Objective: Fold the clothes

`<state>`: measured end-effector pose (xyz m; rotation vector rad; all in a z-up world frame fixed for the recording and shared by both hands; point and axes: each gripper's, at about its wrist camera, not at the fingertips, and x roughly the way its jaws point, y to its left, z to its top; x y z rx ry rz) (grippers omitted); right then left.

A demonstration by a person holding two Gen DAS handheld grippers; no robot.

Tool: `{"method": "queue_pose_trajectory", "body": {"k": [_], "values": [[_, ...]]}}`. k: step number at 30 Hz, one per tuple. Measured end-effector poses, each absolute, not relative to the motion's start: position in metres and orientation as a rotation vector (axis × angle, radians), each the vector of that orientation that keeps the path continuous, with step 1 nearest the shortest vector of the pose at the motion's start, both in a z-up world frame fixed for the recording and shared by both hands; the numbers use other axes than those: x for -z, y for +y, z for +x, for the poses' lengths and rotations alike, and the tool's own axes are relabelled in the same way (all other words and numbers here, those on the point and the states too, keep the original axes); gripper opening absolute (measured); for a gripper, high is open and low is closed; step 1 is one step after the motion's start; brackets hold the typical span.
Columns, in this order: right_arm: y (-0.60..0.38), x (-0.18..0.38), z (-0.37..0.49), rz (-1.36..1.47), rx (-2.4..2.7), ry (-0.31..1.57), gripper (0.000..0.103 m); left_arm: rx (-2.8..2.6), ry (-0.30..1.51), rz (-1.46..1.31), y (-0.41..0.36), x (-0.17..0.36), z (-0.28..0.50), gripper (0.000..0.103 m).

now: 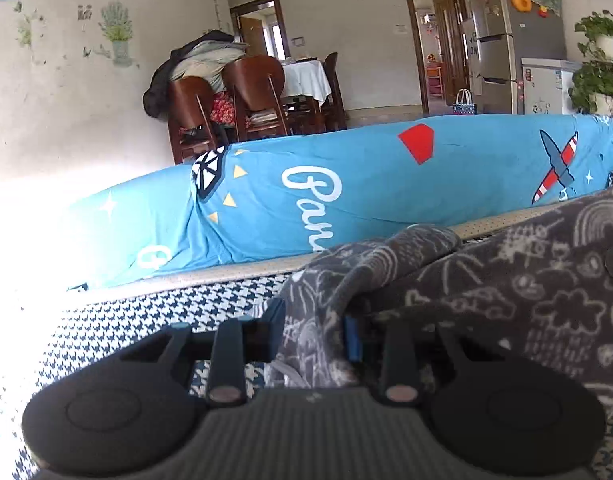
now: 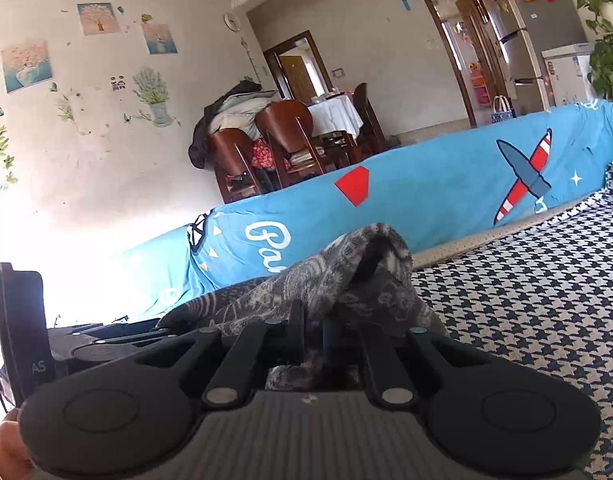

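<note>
A dark grey garment (image 1: 486,280) with white doodle print lies crumpled on a houndstooth cover (image 1: 146,320). In the left wrist view my left gripper (image 1: 313,334) has its blue-padded fingers (image 1: 275,326) closed on a bunched edge of that cloth. In the right wrist view the same garment (image 2: 346,276) rises in a fold just ahead of my right gripper (image 2: 311,338). Its fingers stand nearly together with a strip of the fabric pinched between them. The rest of the garment is hidden behind the fold.
A blue printed sheet (image 1: 366,184) covers the backrest behind the seat. Houndstooth cover (image 2: 526,300) stretches to the right. A dark device body (image 2: 22,320) and a hand (image 2: 6,448) sit at the left edge. Wooden chairs (image 1: 258,96) and a fridge (image 1: 502,40) stand far behind.
</note>
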<state>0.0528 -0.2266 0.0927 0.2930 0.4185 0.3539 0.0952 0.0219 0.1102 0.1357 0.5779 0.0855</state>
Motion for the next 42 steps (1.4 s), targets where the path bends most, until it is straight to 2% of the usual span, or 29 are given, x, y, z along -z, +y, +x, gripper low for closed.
{"method": "queue_pose_trajectory", "body": {"k": [11,24,29,31,32,35,39,42], "values": [[-0.189,-0.094,0.009,0.262,-0.516,0.418,0.010,-0.181,0.591,0.048,0.081,-0.111,0.043,0.042],[-0.164,-0.042,-0.037,0.176,-0.564,0.657,0.011,-0.219,0.689,0.031,0.115,-0.077,-0.001,0.047],[-0.172,-0.040,-0.051,0.177,-0.551,0.645,0.019,-0.218,0.707,0.026,0.124,-0.069,-0.012,0.049],[-0.178,-0.042,-0.057,0.191,-0.542,0.627,0.025,-0.202,0.698,0.020,0.126,-0.070,-0.019,0.053],[-0.182,-0.044,-0.057,0.202,-0.532,0.618,0.026,-0.190,0.686,0.017,0.126,-0.072,-0.022,0.058],[-0.193,-0.049,-0.058,0.246,-0.506,0.589,0.026,-0.157,0.638,0.010,0.125,-0.080,-0.032,0.080],[-0.205,-0.057,-0.057,0.286,-0.472,0.552,0.028,-0.090,0.598,-0.007,0.119,-0.093,-0.037,0.082],[-0.206,-0.059,-0.054,0.291,-0.443,0.542,0.035,-0.060,0.597,-0.020,0.113,-0.098,-0.032,0.089]]}}
